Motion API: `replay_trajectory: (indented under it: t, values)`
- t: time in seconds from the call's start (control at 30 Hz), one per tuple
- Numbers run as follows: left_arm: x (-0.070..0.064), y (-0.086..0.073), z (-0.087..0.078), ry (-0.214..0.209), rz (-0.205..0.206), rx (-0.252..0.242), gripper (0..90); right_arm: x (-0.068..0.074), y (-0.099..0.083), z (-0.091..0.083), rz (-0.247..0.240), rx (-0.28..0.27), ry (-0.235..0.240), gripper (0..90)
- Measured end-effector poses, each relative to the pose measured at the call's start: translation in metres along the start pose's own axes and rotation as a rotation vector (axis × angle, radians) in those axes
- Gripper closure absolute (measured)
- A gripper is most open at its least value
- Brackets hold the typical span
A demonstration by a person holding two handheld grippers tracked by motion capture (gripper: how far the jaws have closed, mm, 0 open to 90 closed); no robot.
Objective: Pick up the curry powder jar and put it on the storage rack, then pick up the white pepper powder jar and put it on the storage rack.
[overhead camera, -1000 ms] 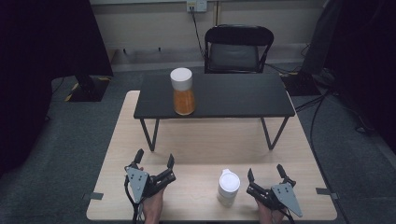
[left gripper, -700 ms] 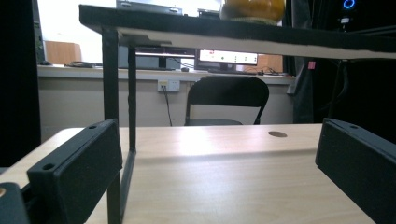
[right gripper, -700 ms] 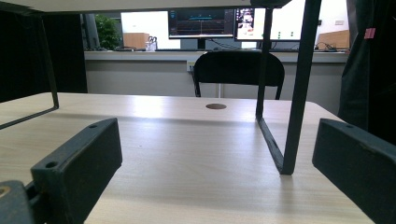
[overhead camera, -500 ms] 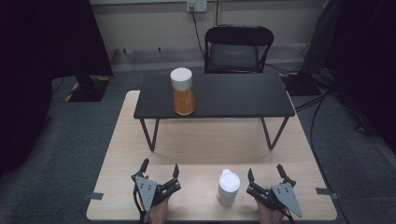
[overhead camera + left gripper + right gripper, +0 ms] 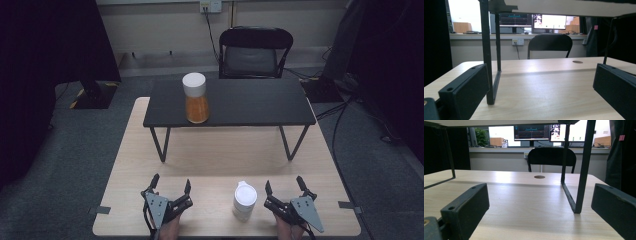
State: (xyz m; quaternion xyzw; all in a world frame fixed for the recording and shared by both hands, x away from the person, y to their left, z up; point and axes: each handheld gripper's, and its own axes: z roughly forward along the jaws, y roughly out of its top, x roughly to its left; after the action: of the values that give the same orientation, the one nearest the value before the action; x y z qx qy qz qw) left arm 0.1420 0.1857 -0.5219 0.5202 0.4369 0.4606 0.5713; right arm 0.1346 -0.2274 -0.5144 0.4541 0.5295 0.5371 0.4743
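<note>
Resting near the front edge of the light wooden tabletop (image 5: pixel 220 150), the left gripper (image 5: pixel 170 189) and the right gripper (image 5: pixel 283 187) both point away from the person, each with its fingers spread wide and nothing between them. The white lidded cup (image 5: pixel 244 201) stands upright on the tabletop between the two grippers, just beside the right gripper's inner finger and well apart from the left gripper. Farther back, a low black stand (image 5: pixel 230 102) with thin metal legs sits on the tabletop; on its left part stands a jar (image 5: pixel 195 98) with a white lid and orange contents. A black chair (image 5: pixel 256 52) stands behind the table against the wall. In the left gripper view, the spread fingers (image 5: pixel 465 87) frame bare wood and one leg of the stand (image 5: pixel 489 52); in the right gripper view, the fingers (image 5: pixel 466 206) likewise frame bare wood, with a stand leg (image 5: pixel 581 167) to the right.
</note>
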Motion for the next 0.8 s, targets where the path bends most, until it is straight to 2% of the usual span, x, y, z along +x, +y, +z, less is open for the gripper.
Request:
replay_trajectory:
  t: [0.23, 0.33, 0.53, 0.8]
  values:
    - [0.0017, -0.0027, 0.0018, -0.004, -0.015, 0.012, 0.0, 0.0000, 0.0000, -0.0001, -0.001, 0.000, 0.000, 0.0]
    - [0.0006, -0.0030, 0.0013, -0.001, -0.003, 0.011, 0.0, 0.0001, 0.0000, 0.0000, 0.000, 0.000, 0.000, 0.1]
    - [-0.0035, 0.0019, 0.0034, 0.014, 0.017, 0.043, 0.0, 0.0003, 0.0001, 0.0000, 0.001, 0.001, -0.002, 0.1]
    - [-0.0048, 0.0036, 0.0043, 0.023, 0.013, 0.053, 0.0, 0.0002, 0.0001, 0.0000, 0.002, 0.001, -0.002, 0.1]
